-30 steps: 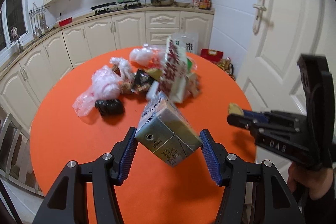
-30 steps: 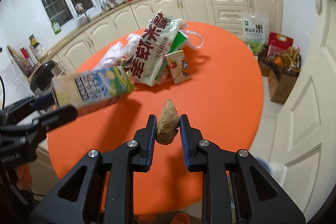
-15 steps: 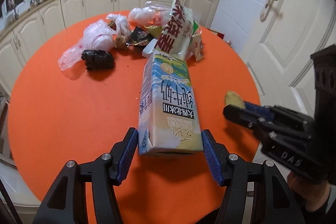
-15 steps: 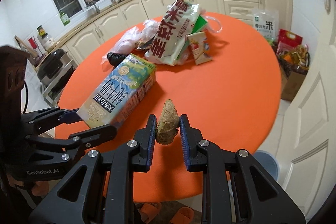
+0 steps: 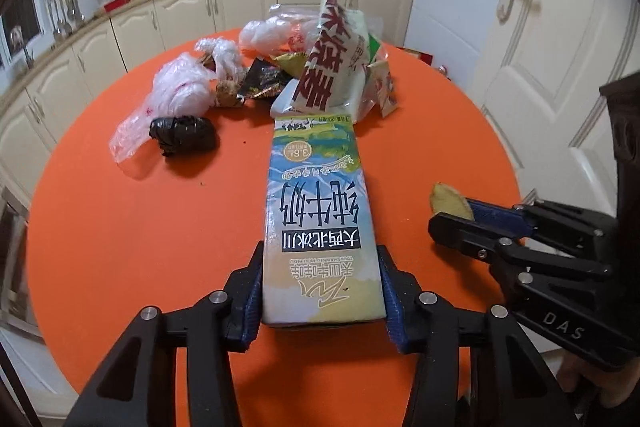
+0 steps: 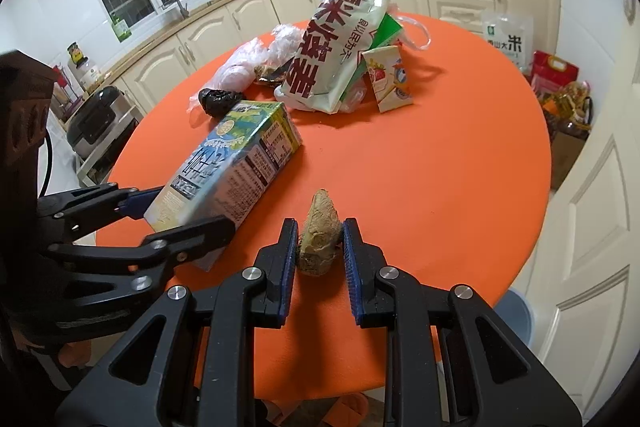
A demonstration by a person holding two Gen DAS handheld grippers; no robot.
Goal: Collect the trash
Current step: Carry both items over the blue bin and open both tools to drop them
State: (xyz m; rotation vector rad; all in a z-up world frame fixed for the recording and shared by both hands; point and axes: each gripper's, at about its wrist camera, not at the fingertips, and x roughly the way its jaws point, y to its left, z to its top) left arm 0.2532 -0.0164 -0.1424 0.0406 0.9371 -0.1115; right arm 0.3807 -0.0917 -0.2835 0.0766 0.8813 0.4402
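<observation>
My left gripper (image 5: 320,291) is shut on a milk carton (image 5: 318,215), gripping its base; the carton lies flat along the orange round table (image 5: 120,247), pointing at the trash pile. It also shows in the right wrist view (image 6: 232,167). My right gripper (image 6: 320,247) is shut on a brown ginger-like lump (image 6: 320,237) just above the table near its front edge. The lump also shows in the left wrist view (image 5: 446,201), right of the carton.
A trash pile sits at the table's far side: a large red-lettered bag (image 5: 336,67), clear plastic bags (image 5: 180,91), a black wad (image 5: 182,135), a small carton (image 6: 388,79). Kitchen cabinets stand behind. A white door (image 5: 540,39) and a grey bin (image 6: 516,315) are at the right.
The milk carton has swung from tilted in the air to flat and lengthwise on the table, still in my left gripper. My right gripper keeps its hold on the lump, nearly still.
</observation>
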